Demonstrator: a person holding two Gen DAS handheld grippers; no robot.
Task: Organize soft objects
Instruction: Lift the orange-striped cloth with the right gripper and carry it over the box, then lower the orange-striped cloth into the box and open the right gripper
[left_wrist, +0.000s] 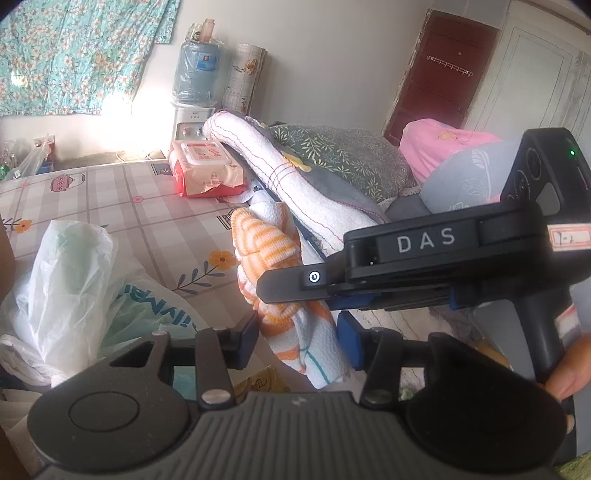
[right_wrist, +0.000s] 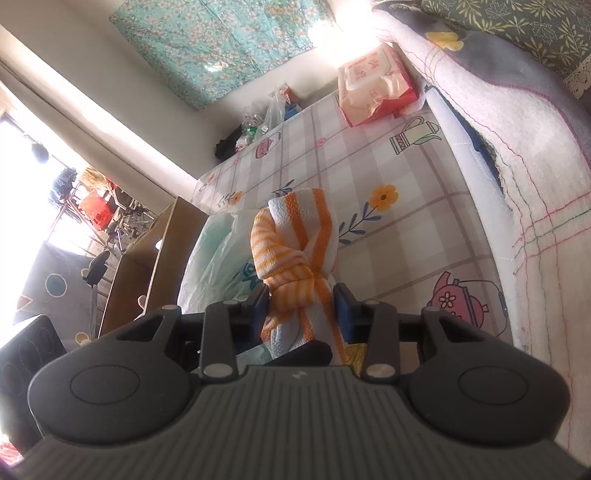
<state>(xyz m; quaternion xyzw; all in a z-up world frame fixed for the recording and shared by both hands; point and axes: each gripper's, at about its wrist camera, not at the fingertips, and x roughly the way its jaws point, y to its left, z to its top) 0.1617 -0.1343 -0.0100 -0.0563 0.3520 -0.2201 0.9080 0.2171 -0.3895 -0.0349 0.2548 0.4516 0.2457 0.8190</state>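
An orange-and-white striped towel (left_wrist: 266, 254) is bunched up and held above the patterned bed sheet (left_wrist: 122, 199). My left gripper (left_wrist: 297, 341) is closed on the towel's lower end. My right gripper (right_wrist: 301, 306) is shut on the same towel (right_wrist: 295, 236), which sticks up between its fingers. The right gripper's black body, marked DAS (left_wrist: 424, 240), crosses the left wrist view just above and right of the towel. A rolled white blanket (left_wrist: 295, 173) and pillows (left_wrist: 343, 155) lie beside the sheet.
White plastic bags (left_wrist: 70, 280) lie on the sheet to the left. A red wet-wipes pack (left_wrist: 207, 170) sits at the far end. A water dispenser (left_wrist: 197, 74) stands by the wall. A pink cushion (left_wrist: 443, 147) lies far right. A cardboard box (right_wrist: 155, 251) stands beside the bed.
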